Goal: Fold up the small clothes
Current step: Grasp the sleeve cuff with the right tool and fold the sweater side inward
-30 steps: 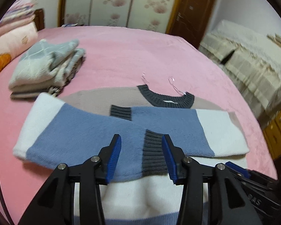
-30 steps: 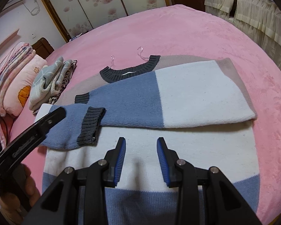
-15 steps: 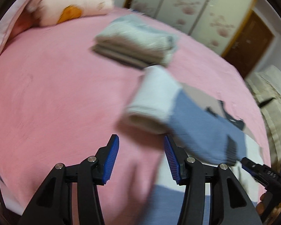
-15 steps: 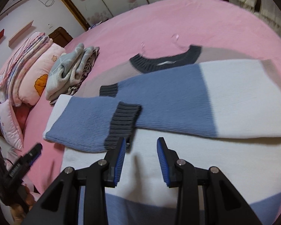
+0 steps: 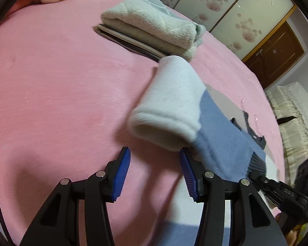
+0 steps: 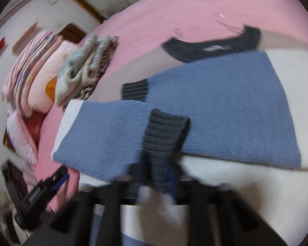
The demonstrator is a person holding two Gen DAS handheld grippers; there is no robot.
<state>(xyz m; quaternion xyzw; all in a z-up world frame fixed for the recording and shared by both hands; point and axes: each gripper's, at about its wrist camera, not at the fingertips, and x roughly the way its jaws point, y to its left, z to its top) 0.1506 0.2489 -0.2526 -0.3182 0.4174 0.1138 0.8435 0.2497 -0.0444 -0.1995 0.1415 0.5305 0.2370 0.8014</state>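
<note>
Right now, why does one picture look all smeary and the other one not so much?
In the right wrist view the right tongs and the sweater are smeared by motion blur, so the tongs' state is unreadable. In the left wrist view the left tongs look sharp, with only slight softness on the white sleeve end. Both views bulge like a fisheye, curving the pink bed.

Knit sweater (image 6: 225, 106) lying flat on the pink bed (image 5: 51, 78), blue, white and beige blocks, dark grey collar (image 6: 213, 47) facing away, both sleeves lying folded across the front, grey cuffs (image 6: 164, 135) meeting near the middle, white shoulder fold (image 5: 170, 102) puffing up
</note>
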